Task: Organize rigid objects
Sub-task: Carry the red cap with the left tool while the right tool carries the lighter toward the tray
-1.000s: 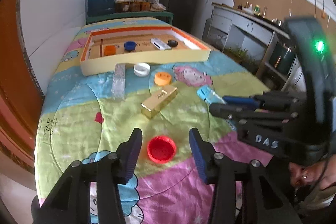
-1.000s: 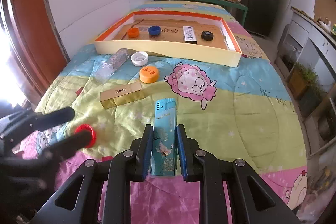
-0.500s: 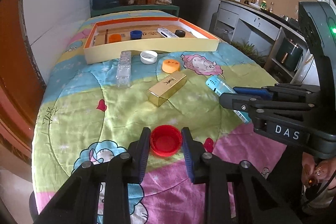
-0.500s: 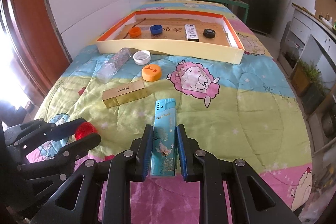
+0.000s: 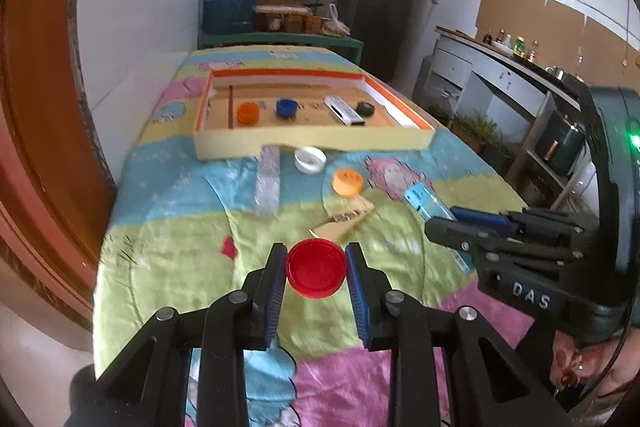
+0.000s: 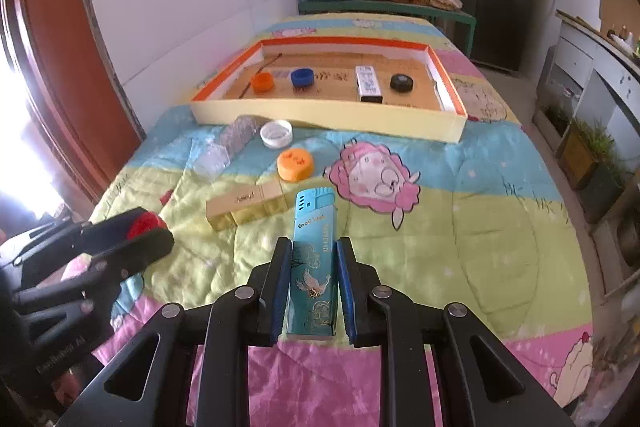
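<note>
My left gripper [image 5: 316, 269] is shut on a red bottle cap [image 5: 316, 273] and holds it above the quilt. My right gripper [image 6: 313, 267] is shut on a blue lighter box [image 6: 313, 255], also lifted. The left gripper shows in the right wrist view [image 6: 132, 239] with the red cap [image 6: 144, 223] between its fingers. The orange-rimmed tray [image 6: 320, 117] at the far end holds an orange cap [image 6: 262, 82], a blue cap [image 6: 302, 77], a white box [image 6: 368, 83] and a black cap [image 6: 402, 82].
On the quilt lie a gold box [image 6: 248, 205], an orange cap [image 6: 295, 163], a white cap [image 6: 276, 134] and a clear plastic box [image 6: 230, 143]. A white wall runs along the left. Cabinets [image 5: 500, 91] stand to the right, shelves and a fridge beyond.
My left gripper closed on the red cap and lifted it off the quilt. My right gripper kept hold of the lighter box and barely moved.
</note>
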Tool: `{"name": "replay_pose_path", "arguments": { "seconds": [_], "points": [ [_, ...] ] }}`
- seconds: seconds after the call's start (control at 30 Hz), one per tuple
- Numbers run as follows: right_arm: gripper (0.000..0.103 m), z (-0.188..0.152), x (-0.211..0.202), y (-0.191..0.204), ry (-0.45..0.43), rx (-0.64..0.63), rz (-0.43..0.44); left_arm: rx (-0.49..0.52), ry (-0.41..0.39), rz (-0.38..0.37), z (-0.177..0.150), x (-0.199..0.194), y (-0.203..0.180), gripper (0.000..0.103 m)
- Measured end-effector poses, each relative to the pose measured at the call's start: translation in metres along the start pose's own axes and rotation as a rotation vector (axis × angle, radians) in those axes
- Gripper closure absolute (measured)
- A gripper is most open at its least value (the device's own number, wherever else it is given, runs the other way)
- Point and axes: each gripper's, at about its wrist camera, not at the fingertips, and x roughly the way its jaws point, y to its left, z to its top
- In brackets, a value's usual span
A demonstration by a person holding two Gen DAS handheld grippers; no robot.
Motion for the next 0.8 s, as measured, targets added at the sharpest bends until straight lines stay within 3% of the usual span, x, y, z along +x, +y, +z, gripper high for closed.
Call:
{"name": "replay_pose_path", "arguments": {
  "seconds": [0.8],
  "points": [
    [0.08,0.059,0.002,-0.002,-0.093,-0.022,0.005,-0.077,-0.082,0.123,0.074,0.014,0.017,0.073]
  ]
}}
